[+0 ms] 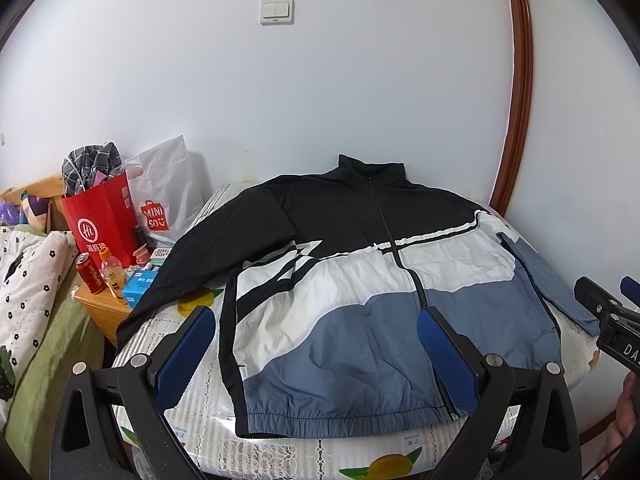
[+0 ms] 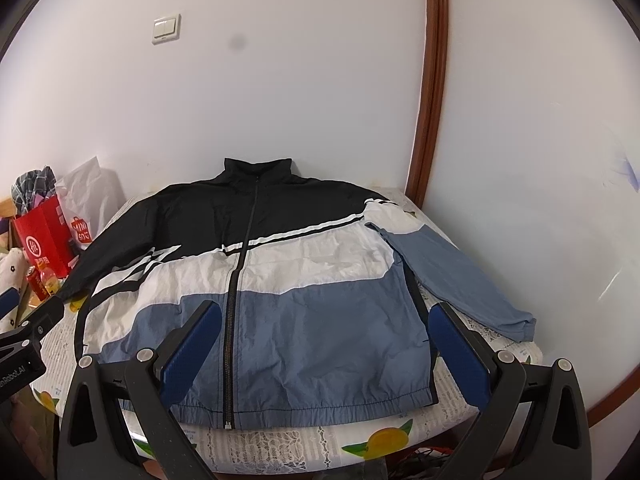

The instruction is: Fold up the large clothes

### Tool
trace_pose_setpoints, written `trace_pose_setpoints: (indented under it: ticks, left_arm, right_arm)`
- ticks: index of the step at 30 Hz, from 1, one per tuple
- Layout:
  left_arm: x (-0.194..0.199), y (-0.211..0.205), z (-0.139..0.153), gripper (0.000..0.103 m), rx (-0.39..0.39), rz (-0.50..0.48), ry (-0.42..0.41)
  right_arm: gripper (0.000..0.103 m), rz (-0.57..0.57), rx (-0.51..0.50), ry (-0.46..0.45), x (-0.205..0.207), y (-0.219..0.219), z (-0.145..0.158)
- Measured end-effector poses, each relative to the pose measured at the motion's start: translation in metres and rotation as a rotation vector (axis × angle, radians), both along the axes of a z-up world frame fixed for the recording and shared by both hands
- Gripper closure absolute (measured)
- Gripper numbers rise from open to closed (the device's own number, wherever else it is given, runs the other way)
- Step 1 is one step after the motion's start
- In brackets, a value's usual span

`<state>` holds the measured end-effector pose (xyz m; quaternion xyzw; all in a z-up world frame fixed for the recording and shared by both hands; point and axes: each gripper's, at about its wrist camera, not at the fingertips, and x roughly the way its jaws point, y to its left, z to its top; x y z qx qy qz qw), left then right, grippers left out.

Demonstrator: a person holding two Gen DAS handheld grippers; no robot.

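A black, white and blue zip jacket (image 1: 344,280) lies flat and face up on a small table (image 1: 280,452) with a fruit-print cloth, collar toward the wall. It also shows in the right wrist view (image 2: 280,280). Its black sleeve (image 1: 192,264) hangs off the left side; its blue sleeve (image 2: 460,280) lies out to the right. My left gripper (image 1: 316,328) is open and empty above the hem's left half. My right gripper (image 2: 324,320) is open and empty above the hem's right half, and shows at the left wrist view's right edge (image 1: 604,300).
A wooden nightstand (image 1: 100,304) at the left holds a red can (image 1: 90,272), a bottle (image 1: 112,272), a blue box (image 1: 140,284) and red and white shopping bags (image 1: 108,216). A bed with a patterned quilt (image 1: 28,280) lies further left. A wood-framed white panel (image 2: 432,80) stands at the right.
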<state>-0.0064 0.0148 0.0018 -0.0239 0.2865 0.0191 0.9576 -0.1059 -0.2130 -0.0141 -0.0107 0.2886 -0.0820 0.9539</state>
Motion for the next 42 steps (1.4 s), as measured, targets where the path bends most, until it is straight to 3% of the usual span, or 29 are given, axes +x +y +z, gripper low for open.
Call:
trace_pose_setpoints:
  ticks: [14, 19, 25, 35, 42]
  left_arm:
    - [0.023, 0.033, -0.01, 0.001, -0.032, 0.02, -0.001]
    - [0.043, 0.062, -0.03, 0.001, -0.084, 0.023, 0.071]
    - [0.07, 0.103, -0.055, 0.001, -0.046, 0.106, 0.14]
    - [0.11, 0.181, -0.105, 0.003, -0.033, 0.24, 0.261]
    - [0.129, 0.209, -0.127, 0.003, 0.0, 0.29, 0.316]
  right_arm:
    - [0.001, -0.001, 0.045, -0.003, 0.025, -0.008, -0.006]
    - [0.001, -0.013, 0.062, 0.052, 0.044, -0.011, -0.021]
    - [0.002, 0.022, 0.051, 0.104, 0.072, 0.004, -0.043]
    - [0.019, 0.124, 0.144, 0.208, 0.13, 0.032, -0.084]
    - [0.023, 0.139, 0.084, 0.259, 0.154, 0.052, -0.099]
